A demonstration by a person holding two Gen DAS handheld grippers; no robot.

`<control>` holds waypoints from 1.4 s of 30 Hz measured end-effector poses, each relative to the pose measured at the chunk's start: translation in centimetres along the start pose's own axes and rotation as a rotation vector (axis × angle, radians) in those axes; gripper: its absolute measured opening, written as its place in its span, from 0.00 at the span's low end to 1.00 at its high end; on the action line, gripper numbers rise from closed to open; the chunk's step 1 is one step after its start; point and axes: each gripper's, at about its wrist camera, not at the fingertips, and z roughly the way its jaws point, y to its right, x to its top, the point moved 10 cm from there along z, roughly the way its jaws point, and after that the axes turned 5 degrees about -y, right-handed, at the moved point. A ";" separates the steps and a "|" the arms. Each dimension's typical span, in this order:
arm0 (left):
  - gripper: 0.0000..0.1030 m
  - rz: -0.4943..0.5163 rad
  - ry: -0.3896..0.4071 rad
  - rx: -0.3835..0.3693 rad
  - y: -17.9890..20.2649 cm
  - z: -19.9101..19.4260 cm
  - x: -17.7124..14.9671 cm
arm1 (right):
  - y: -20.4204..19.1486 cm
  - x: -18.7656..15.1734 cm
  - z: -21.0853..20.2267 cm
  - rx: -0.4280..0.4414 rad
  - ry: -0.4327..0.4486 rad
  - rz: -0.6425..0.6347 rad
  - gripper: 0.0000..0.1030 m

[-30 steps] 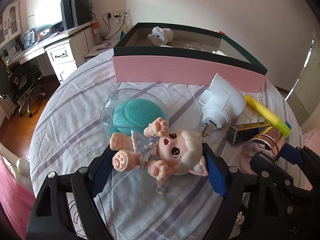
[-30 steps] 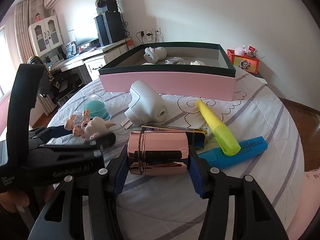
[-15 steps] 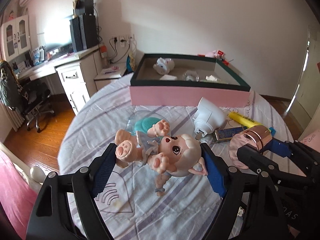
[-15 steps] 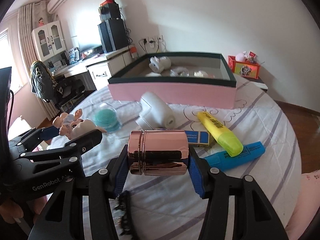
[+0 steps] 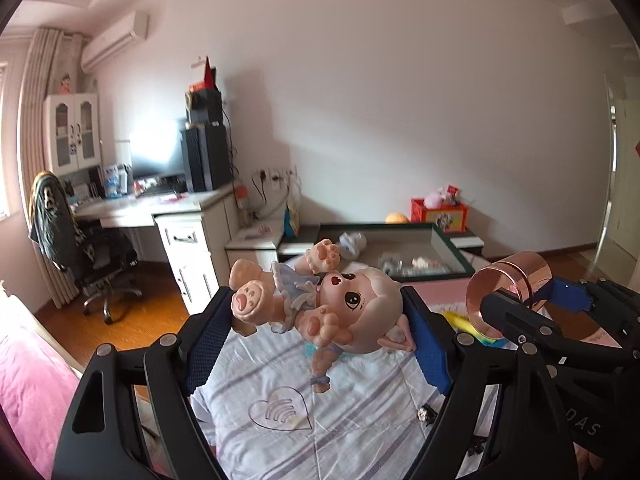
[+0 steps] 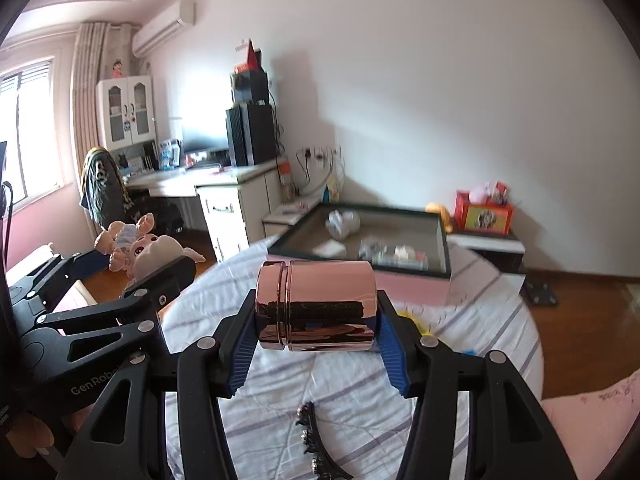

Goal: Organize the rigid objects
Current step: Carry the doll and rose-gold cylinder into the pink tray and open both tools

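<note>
A pink pig doll [image 5: 320, 304] in a blue dress lies crosswise between the blue pads of my left gripper [image 5: 320, 328], which is shut on it, high above the bed. The same doll [image 6: 148, 248] shows at the left of the right wrist view. My right gripper [image 6: 316, 332] is shut on a shiny rose-gold jar [image 6: 316, 304], held on its side, seen also as the jar [image 5: 508, 296] at the right of the left wrist view. Ahead lies the pink box with dark green rim [image 6: 360, 236], holding a white toy and several small items.
A striped sheet with a heart print [image 5: 280, 412] covers the round bed. A black hair clip [image 6: 316, 444] lies on it below the jar. A yellow marker [image 5: 460, 320] peeks out behind the doll. A desk [image 5: 188, 216], an office chair and a red box stand beyond.
Both grippers have risen and tilted up with their loads, so the bed dropped low in both views and the box looks farther off. Neither grip has changed.
</note>
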 end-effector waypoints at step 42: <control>0.80 0.107 -0.317 -0.126 7.2 26.3 3.0 | 9.3 4.8 19.5 -0.018 -0.192 -0.028 0.54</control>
